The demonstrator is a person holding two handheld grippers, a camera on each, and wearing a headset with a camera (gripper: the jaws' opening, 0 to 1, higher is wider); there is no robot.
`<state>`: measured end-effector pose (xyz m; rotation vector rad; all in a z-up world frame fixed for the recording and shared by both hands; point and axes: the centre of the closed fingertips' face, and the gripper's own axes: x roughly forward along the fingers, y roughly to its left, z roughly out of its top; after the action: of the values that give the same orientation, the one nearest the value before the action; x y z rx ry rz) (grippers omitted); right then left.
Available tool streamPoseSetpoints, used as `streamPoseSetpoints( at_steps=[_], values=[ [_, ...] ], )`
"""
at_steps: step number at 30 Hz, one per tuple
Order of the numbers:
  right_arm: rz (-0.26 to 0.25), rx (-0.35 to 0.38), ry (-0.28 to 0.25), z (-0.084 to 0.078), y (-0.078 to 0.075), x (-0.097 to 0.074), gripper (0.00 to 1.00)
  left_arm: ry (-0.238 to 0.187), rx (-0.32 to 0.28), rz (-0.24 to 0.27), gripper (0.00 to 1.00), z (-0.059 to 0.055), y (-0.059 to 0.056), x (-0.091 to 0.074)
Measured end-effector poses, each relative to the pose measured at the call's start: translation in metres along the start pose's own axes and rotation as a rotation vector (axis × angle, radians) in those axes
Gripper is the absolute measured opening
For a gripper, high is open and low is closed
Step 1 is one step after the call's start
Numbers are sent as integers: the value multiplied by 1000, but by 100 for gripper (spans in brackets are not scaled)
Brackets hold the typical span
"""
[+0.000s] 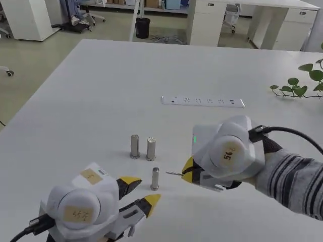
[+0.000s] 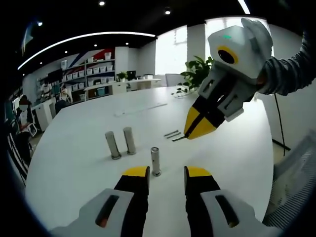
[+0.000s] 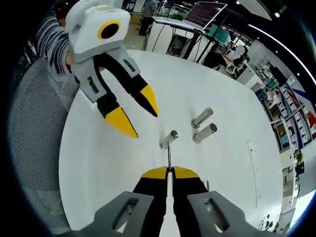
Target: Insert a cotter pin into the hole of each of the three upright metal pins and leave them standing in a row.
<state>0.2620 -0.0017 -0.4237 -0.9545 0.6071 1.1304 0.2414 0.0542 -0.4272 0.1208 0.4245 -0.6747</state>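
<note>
Now: near metal pin [image 1: 155, 179] upright on worktop [image 1: 101, 91], two other metal pins [image 1: 135, 146] side by side behind it. Cotter pin [image 1: 174, 174] level, long axis aimed at near pin's upper end, tip just beside it; hole too small to see. Right tool [image 1: 187, 171] clenched on cotter pin's tail. Left tool [image 1: 144, 190] released, jaws apart, near pin's opposite side.

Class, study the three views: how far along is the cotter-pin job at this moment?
Done: the front pin and two rear pins stand upright; no cotter shows through any. In hand: the right hand-held gripper is shut on a cotter pin, pointed at the front pin; the left hand-held gripper is open. Left: all three insertions.
</note>
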Motion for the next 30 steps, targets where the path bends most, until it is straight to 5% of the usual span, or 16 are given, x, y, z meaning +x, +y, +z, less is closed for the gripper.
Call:
streamPoseSetpoints(
  at_steps=[19,30],
  values=[
    [17,56,15,-8,-5,22,0,30,-42,71,22,-12,17,41],
    [39,52,0,-3,-2,27,0,60,-34,45,18,-21,14,60]
  ],
)
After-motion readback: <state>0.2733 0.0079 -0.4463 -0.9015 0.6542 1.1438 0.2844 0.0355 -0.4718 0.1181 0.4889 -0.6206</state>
